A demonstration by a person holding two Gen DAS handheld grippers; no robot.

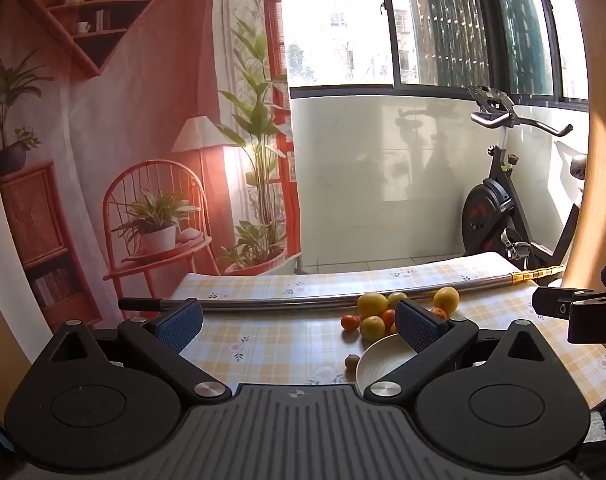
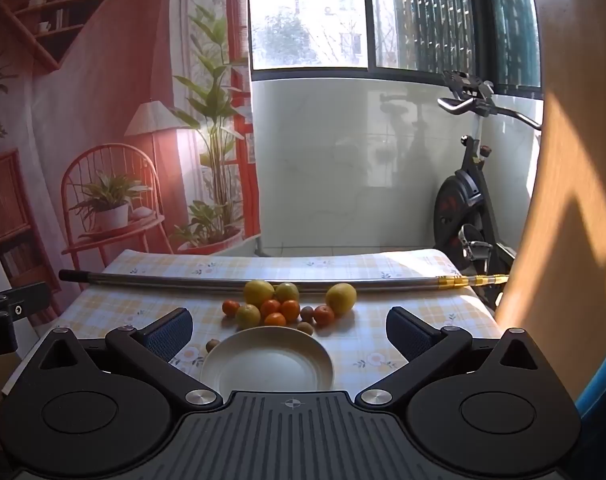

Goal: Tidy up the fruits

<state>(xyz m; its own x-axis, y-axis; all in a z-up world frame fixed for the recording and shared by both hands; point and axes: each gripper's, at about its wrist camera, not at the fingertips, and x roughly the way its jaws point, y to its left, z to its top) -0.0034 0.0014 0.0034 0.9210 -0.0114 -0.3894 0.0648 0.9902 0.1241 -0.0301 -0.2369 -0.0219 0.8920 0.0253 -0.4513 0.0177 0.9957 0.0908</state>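
An empty white plate [image 2: 267,364] sits on the checked tablecloth in front of my right gripper [image 2: 289,334], which is open and empty above the table's near side. Behind the plate lies a cluster of fruit: yellow lemons [image 2: 258,292], small oranges [image 2: 290,309] and small brown fruits [image 2: 305,327]. One brown fruit [image 2: 212,345] lies left of the plate. My left gripper [image 1: 299,326] is open and empty; the plate [image 1: 383,360] and fruit pile [image 1: 373,306] show behind its right finger.
A long metal pole [image 2: 239,280] lies across the table behind the fruit. An exercise bike [image 2: 467,208] stands beyond the table's right end. A printed backdrop [image 2: 103,120] hangs at the left. The table's far edge is near the pole.
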